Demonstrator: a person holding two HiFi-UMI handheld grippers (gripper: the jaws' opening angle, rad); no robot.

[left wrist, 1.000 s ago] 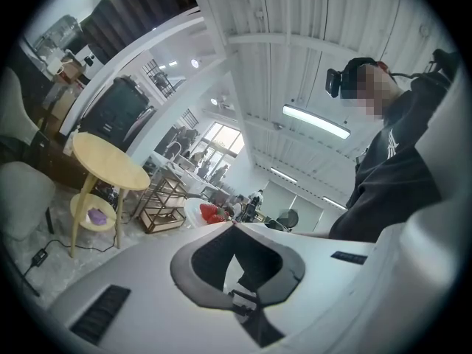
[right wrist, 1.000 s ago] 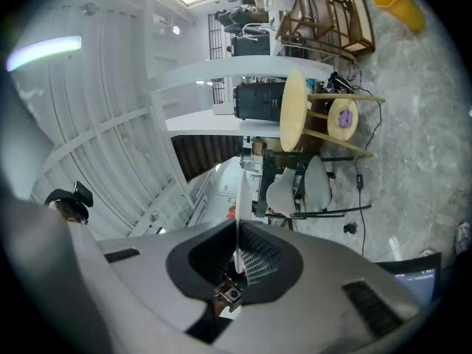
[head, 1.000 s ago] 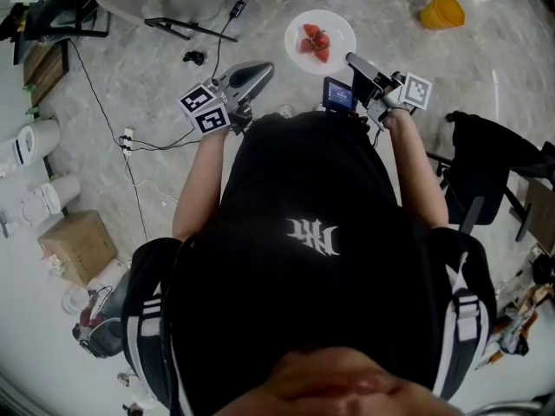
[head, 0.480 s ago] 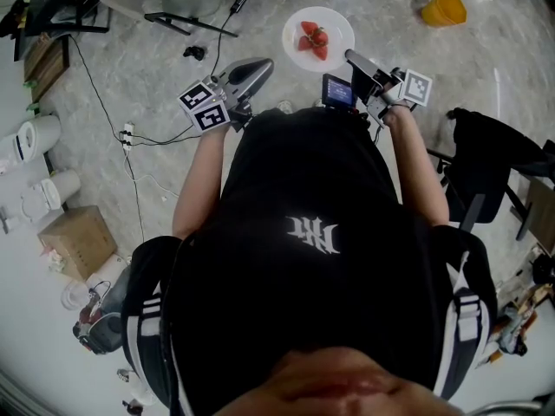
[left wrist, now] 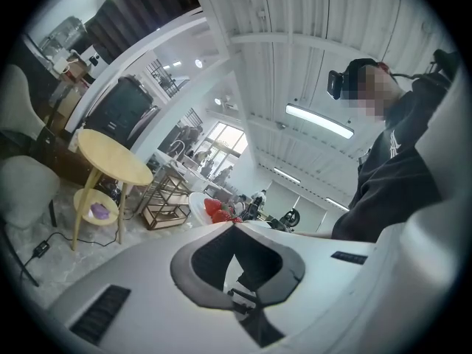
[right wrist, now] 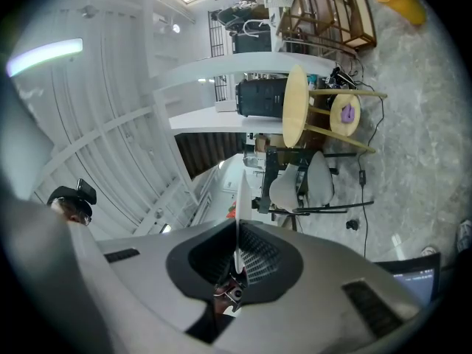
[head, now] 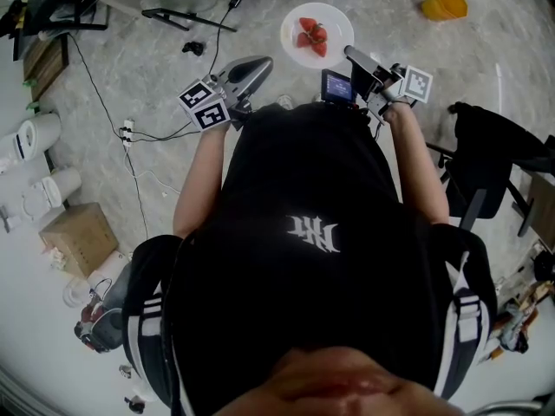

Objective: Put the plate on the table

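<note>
In the head view a white plate (head: 336, 19) with cut strawberries (head: 312, 35) hangs over the marble floor ahead of the person. My right gripper (head: 349, 54) is shut on the plate's near right rim. The right gripper view shows that plate (right wrist: 238, 198) edge-on, a thin white line pinched between the jaws of the right gripper (right wrist: 237, 231). My left gripper (head: 266, 62) is left of the plate, apart from it, shut on nothing. From the left gripper (left wrist: 234, 224), the plate (left wrist: 196, 203) and strawberries (left wrist: 215, 210) show just beyond the tips. A round yellow table (left wrist: 112, 158) stands further off.
The same yellow table (right wrist: 296, 106) appears in the right gripper view. An orange cup (head: 444, 4) lies on the floor at the far right. Cables (head: 113, 120), a chair base (head: 178, 17), a cardboard box (head: 76, 243) and a black chair (head: 496, 159) surround the person.
The plate and both grippers have shifted slightly forward, away from the person. The right gripper's hold on the plate is unchanged.
</note>
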